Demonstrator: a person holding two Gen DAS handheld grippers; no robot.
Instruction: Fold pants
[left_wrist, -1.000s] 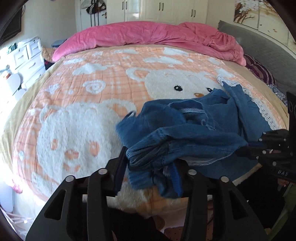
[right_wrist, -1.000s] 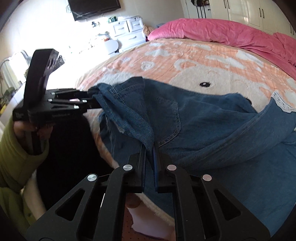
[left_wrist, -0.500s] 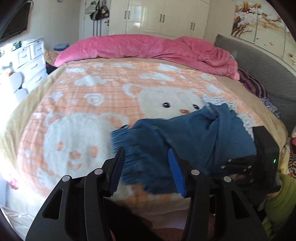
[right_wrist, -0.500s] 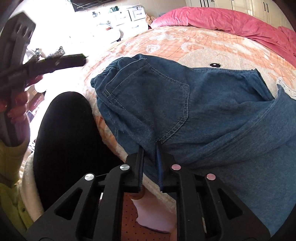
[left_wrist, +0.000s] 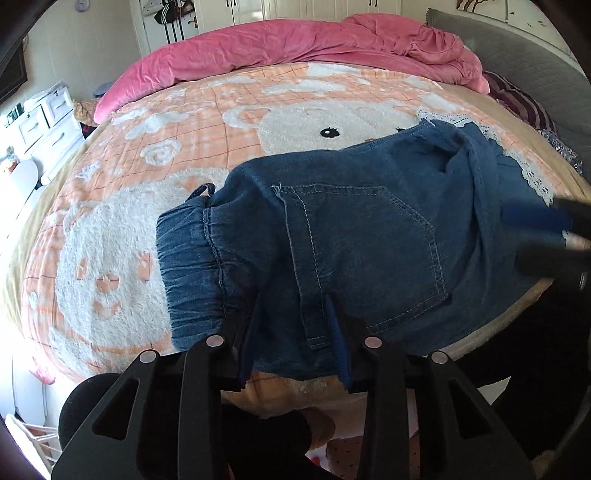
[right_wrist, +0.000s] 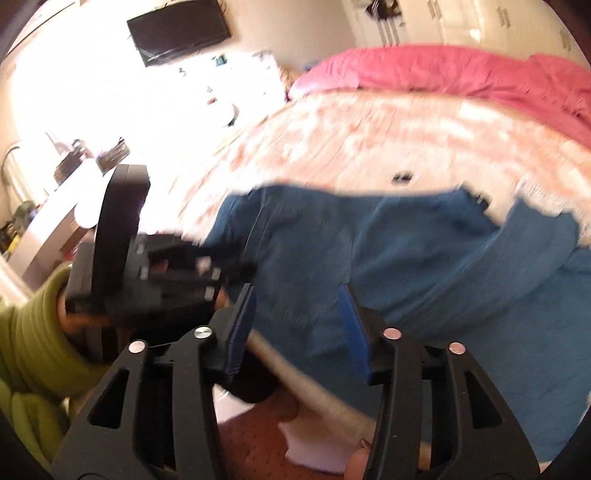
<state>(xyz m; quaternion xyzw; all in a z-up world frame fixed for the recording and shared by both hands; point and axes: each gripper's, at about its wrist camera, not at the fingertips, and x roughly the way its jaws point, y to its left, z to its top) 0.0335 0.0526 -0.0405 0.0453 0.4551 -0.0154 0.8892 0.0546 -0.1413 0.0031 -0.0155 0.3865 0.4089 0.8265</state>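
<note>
One pair of denim pants (left_wrist: 351, 240) flat on bed blanket (left_wrist: 184, 122), near front edge. Two grippers: left gripper (left_wrist: 291, 339) closing partway astride waistband hem, not yet clamped; right gripper (right_wrist: 299, 325) just opened, gripping nothing.

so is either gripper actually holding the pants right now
Nothing is held. The right gripper has just been opening and the left gripper closing; the near edge of the pants lies between each pair of jaws, pinched by neither.

White wardrobes (left_wrist: 303, 7) behind the bed (left_wrist: 207, 122); wall television (right_wrist: 179, 27); sunlit white drawers (left_wrist: 44, 125).
</note>
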